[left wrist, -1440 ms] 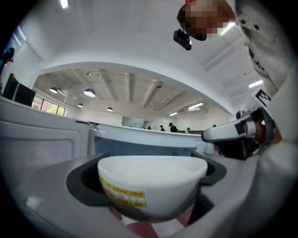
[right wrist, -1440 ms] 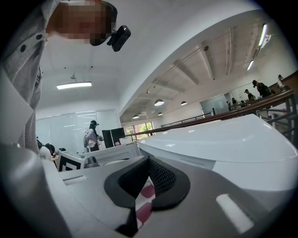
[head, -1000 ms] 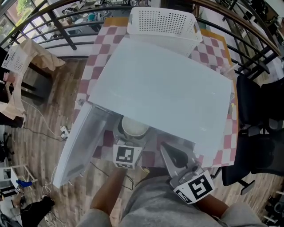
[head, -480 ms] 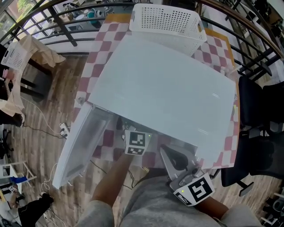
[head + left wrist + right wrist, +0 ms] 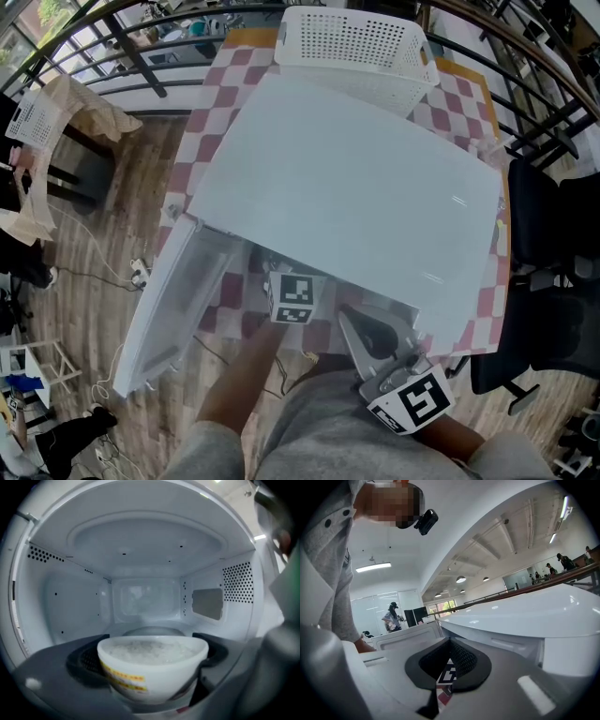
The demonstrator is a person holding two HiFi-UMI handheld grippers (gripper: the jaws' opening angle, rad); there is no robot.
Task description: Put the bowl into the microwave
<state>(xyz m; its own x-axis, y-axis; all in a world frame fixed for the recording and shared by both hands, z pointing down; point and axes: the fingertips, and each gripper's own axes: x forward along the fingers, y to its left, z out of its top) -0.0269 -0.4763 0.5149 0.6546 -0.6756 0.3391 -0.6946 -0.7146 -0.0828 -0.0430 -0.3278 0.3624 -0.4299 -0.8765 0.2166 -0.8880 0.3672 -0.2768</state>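
Observation:
The white microwave (image 5: 347,178) stands on the checkered table with its door (image 5: 173,300) swung open to the left. In the head view only the marker cube (image 5: 292,300) of my left gripper shows at the cavity's mouth; its jaws and the bowl are hidden under the microwave's top. In the left gripper view my left gripper (image 5: 150,656) is shut on a white bowl (image 5: 152,667) of rice, inside the cavity just above the floor, in front of the glass turntable (image 5: 152,631). My right gripper (image 5: 354,323) hangs shut and empty at the microwave's front right corner, its jaws pressed together (image 5: 449,641).
A white perforated basket (image 5: 352,42) sits on the table behind the microwave. The checkered cloth (image 5: 220,89) shows round it. A black chair (image 5: 553,272) stands at the right, a railing at the back, cables on the wooden floor (image 5: 103,272) at the left.
My left gripper has carried the bowl forward into the microwave; the bowl, visible from above a second ago, is now hidden under the top. The right gripper has stayed put.

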